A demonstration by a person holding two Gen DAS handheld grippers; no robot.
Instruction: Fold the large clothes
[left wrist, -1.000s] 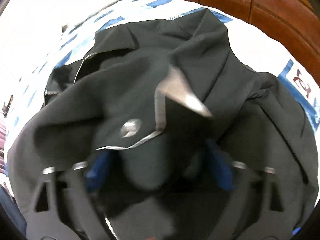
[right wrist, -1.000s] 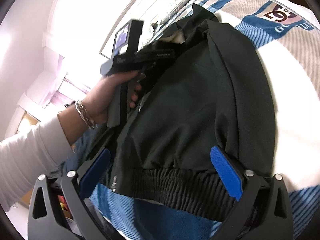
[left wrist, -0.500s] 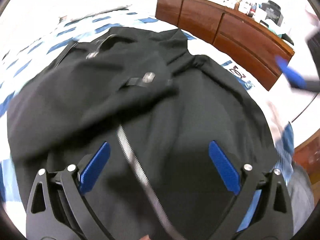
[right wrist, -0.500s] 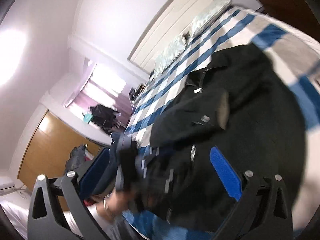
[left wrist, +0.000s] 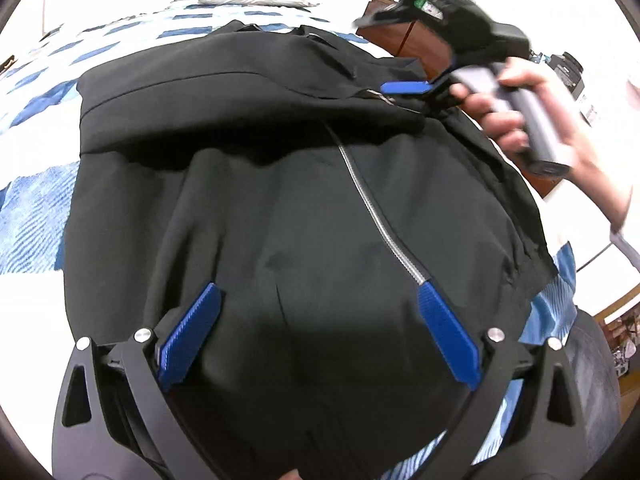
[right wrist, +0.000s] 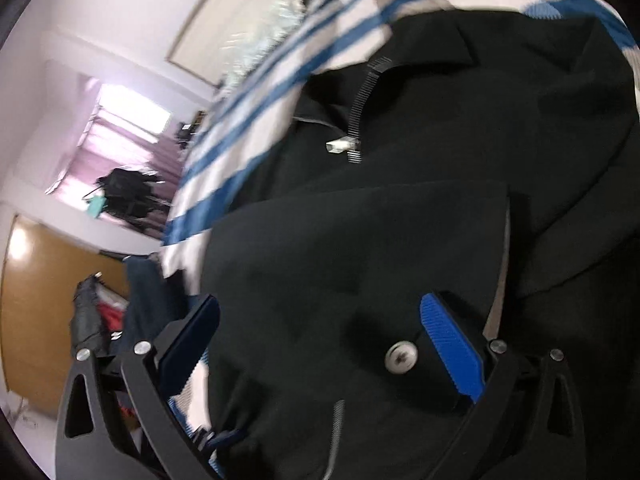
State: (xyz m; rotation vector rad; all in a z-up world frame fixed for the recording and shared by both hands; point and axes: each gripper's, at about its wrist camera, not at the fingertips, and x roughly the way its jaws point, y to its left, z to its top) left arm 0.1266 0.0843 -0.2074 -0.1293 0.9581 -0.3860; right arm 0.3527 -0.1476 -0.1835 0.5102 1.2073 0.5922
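Note:
A large black jacket [left wrist: 280, 184] with a silver zipper [left wrist: 372, 208] lies spread on a blue-and-white striped bed [left wrist: 32, 208]. My left gripper [left wrist: 320, 332] is open and empty, hovering over the jacket's lower front. My right gripper [left wrist: 404, 87] shows in the left wrist view at the jacket's far right edge, held by a hand [left wrist: 532, 112]. In the right wrist view the right gripper [right wrist: 320, 336] is open over a folded flap of the jacket [right wrist: 400, 240], near a metal snap [right wrist: 401, 357] and a zipper pull [right wrist: 340, 146].
A brown wooden dresser [left wrist: 420, 44] stands beyond the bed on the right. In the right wrist view the striped bedding [right wrist: 248, 120] runs to pillows at the headboard, with a window [right wrist: 128, 120] and a wooden wardrobe [right wrist: 36, 300] to the left.
The left gripper let go of the jacket flap and now hovers open over the flattened front. The right gripper swung from the hem up to the jacket's collar side.

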